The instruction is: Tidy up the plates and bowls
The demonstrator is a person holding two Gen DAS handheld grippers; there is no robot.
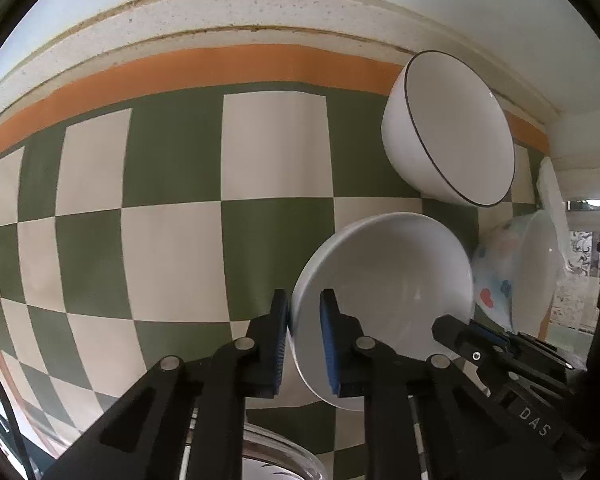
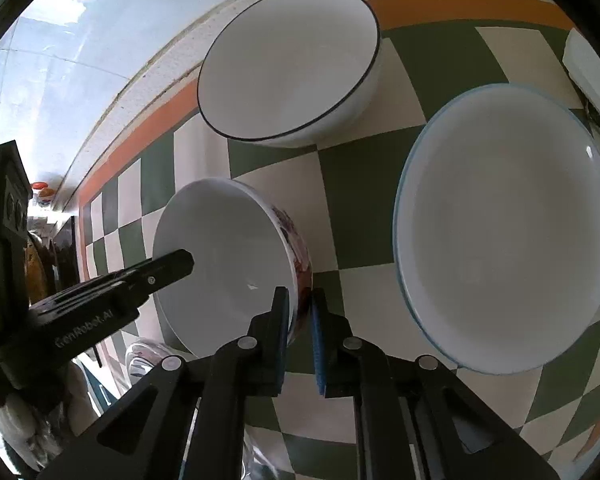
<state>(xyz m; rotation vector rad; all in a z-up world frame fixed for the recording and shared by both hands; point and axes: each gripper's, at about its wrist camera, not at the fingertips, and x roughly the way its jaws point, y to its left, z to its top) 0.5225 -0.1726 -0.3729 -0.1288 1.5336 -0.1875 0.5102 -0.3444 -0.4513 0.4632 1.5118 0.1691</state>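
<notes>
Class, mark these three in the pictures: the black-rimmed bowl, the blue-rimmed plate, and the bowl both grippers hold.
black-rimmed bowl (image 2: pixel 288 64), right wrist view, inner wall
blue-rimmed plate (image 2: pixel 508 232), right wrist view, centre of its well
held bowl (image 1: pixel 388 272), left wrist view, inside surface

Both wrist cameras look forward along their own fingers, close over the checkered tablecloth (image 1: pixel 172 248) toward the far wall. Each faces the same patterned bowl (image 1: pixel 384 300) from opposite sides at near range. Both views also share the black-rimmed bowl (image 2: pixel 288 64) farther off.
</notes>
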